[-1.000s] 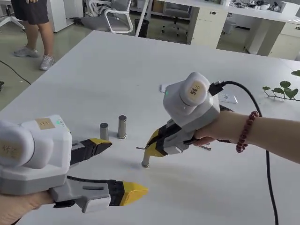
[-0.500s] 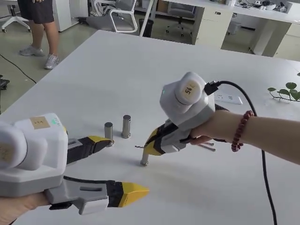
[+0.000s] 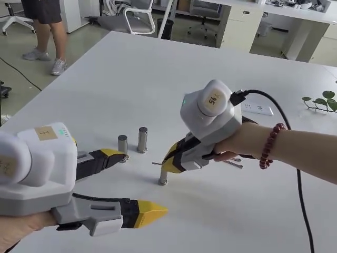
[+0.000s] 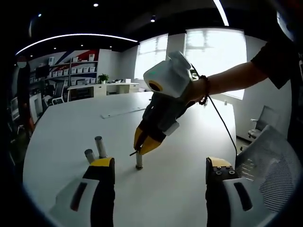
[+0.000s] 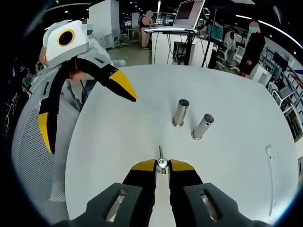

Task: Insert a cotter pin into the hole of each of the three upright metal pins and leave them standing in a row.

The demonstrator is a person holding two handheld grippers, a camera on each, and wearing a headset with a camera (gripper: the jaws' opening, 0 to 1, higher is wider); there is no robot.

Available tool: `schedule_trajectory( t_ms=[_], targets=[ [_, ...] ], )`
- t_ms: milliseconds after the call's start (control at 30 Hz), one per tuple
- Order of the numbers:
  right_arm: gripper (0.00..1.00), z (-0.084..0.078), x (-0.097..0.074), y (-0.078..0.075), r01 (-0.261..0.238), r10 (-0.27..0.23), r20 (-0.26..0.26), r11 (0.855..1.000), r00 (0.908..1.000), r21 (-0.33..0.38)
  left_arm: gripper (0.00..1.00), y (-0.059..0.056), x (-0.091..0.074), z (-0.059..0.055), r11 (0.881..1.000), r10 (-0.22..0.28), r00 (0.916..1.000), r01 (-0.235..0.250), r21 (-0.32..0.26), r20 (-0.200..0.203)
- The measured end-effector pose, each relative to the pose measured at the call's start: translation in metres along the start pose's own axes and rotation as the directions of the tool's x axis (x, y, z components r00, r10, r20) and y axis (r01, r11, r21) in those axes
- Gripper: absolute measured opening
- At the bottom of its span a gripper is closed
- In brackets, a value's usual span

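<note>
Left gripper nears 2 pins — right gripper seemingly clamps cotter pin.

Left claw jaws wide apart; right claw pinched, angled down.

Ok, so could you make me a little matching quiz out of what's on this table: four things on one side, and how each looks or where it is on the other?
Things:
1. left gripper
2. right gripper
3. pair of metal pins
4. bead bracelet

States:
a. dark red, around the wrist
b. jaws wide apart, nothing between them
c. upright side by side, apart from the third metal pin
d. jaws closed, a thin cotter pin poking out at the tips

Pairs: 1-b, 2-d, 3-c, 4-a
</note>
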State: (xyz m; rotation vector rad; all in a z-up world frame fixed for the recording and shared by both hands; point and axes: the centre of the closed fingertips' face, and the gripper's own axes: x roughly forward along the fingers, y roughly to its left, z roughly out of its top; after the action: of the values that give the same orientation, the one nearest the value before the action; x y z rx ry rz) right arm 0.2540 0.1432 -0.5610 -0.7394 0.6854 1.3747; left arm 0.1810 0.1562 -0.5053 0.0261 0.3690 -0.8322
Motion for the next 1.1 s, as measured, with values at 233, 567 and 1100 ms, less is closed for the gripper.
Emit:
schedule_trajectory(
  t_ms=[233,567,1100],
  targets=[
    [0.05,0.0000,-0.0002,-0.0017,0.005,-0.005,0.003,1.000,1.0000,-0.013,0.78,-0.0008,0.0008,0.0019,1.000,0.000,1.0000,0.000,0.004,0.004],
    [0.05,0.0015,0.0003,-0.0042,0.011,-0.011,0.008,1.000,0.9999,-0.014,0.78,-0.0041,0.0009,-0.0006,1.000,-0.005,1.0000,0.005,0.000,0.000],
    [0.05,0.0015,0.0003,-0.0054,0.012,-0.012,0.017,1.000,0.9998,-0.018,0.78,-0.0064,0.0025,-0.0018,1.000,-0.016,0.9999,0.016,-0.019,0.002]
  ],
)
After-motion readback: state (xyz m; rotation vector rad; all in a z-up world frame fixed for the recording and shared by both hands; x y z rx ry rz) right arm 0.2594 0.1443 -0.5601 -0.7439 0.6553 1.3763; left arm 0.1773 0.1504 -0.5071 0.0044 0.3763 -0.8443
